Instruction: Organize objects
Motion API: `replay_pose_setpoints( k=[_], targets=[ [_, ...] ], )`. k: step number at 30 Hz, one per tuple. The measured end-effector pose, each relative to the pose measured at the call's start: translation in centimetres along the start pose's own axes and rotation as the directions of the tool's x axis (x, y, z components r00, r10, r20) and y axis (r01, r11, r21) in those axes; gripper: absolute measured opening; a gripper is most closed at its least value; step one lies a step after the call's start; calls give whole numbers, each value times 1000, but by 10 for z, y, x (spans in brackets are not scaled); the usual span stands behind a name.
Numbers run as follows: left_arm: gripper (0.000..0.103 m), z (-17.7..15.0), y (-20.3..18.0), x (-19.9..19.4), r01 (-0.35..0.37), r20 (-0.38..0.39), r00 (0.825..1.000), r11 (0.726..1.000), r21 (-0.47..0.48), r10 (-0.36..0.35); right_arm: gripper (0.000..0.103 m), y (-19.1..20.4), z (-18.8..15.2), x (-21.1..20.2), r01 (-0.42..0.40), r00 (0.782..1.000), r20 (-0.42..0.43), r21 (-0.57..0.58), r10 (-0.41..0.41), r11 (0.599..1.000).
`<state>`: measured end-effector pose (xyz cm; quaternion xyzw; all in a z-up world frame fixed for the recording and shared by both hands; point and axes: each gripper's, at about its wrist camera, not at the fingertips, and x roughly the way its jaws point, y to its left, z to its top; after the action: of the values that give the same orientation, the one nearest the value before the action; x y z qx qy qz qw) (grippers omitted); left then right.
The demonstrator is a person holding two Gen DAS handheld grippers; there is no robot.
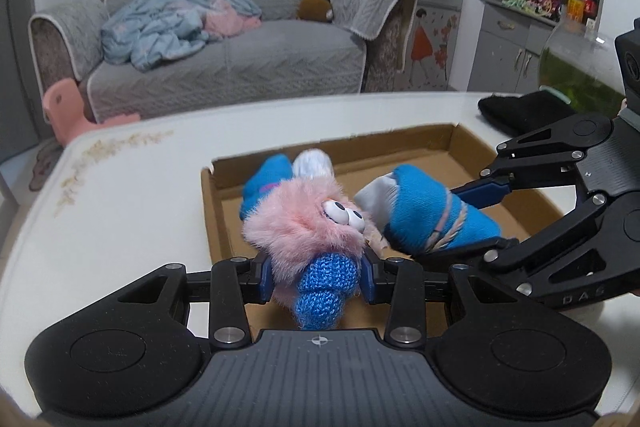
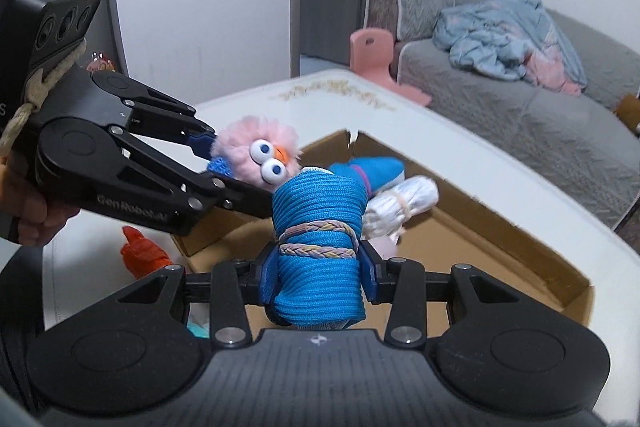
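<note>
My left gripper (image 1: 318, 279) is shut on a pink fluffy toy (image 1: 304, 215) with googly eyes and a blue knit body, held over the front edge of a shallow cardboard box (image 1: 400, 141). My right gripper (image 2: 320, 277) is shut on a blue rolled cloth (image 2: 320, 203) bound with braided bands, also above the box (image 2: 500, 251). In each wrist view the other gripper shows: the right gripper (image 1: 452, 223) from the right, the left gripper (image 2: 224, 167) from the left. A second blue roll (image 2: 372, 167) and a white roll (image 2: 404, 203) lie in the box.
The box sits on a white table (image 1: 132, 195). A black cloth (image 1: 520, 111) and a glass jar (image 1: 572, 67) stand at its far right. An orange item (image 2: 144, 255) lies left of the box. A grey sofa (image 1: 240, 67) and pink stool (image 1: 68, 111) stand beyond.
</note>
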<state>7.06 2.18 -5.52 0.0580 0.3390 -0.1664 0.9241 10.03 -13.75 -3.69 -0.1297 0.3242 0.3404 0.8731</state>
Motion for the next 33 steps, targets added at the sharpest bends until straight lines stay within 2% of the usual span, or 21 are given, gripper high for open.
replay_pose_setpoints(
  k=[11,21,29,33],
  targets=[
    [47,-16,-1,39,1,-95,996,999,43,3,38,4,-16,29,10,995,-103,-22,-12,1000],
    [46,-12,4,54,-36,-131,990,998,43,41,38,8,-5,43,35,993,-107,-85,-44,996],
    [53,-5,-3,59,-57,-212,975,996,74,71,40,10,-2,41,27,984,-170,-112,-45,993],
    [62,-1,-8,61,-77,-246,964,992,102,100,41,7,1,43,27,978,-202,-125,-53,992]
  ],
)
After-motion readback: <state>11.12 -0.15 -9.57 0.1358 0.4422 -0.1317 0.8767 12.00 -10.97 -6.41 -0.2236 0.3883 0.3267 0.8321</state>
